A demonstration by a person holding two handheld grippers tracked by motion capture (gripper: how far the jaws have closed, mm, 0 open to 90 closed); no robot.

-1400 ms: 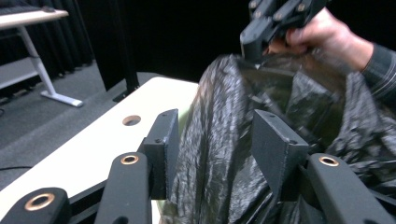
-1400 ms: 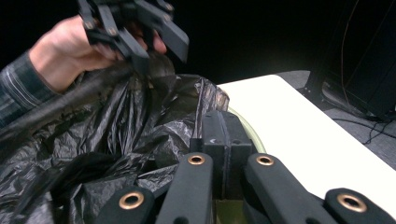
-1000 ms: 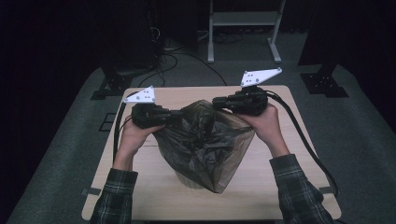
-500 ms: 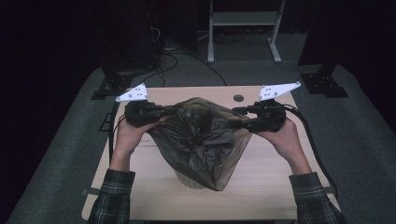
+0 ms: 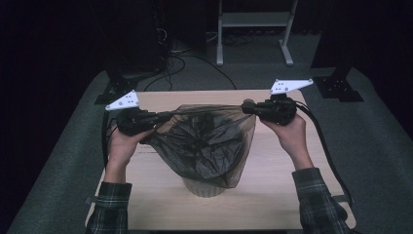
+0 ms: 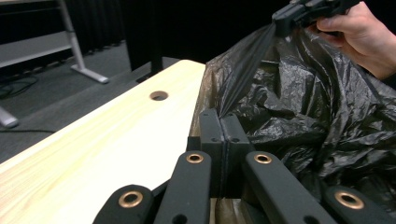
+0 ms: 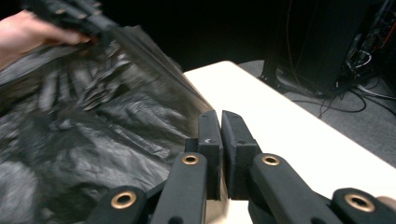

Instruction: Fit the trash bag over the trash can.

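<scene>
With the left gripper (image 5: 155, 117) and right gripper (image 5: 249, 107) each clamped on an opposite rim edge, the crinkled black plastic bin bag (image 5: 204, 141) is stretched open above the pale round bin (image 5: 204, 187) on the light wooden table (image 5: 272, 195), so next likely comes lowering the rim over the bin's lip; the right jaws have just been closing on the film.

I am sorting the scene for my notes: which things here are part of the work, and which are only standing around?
Part of the work:
- black plastic bag, stretched open
- pale bin under it
- left hand-held gripper, shut on the bag's rim
- right hand-held gripper, shut on the opposite rim

Only standing around:
- wooden table
- metal stand behind
- floor cables
</scene>
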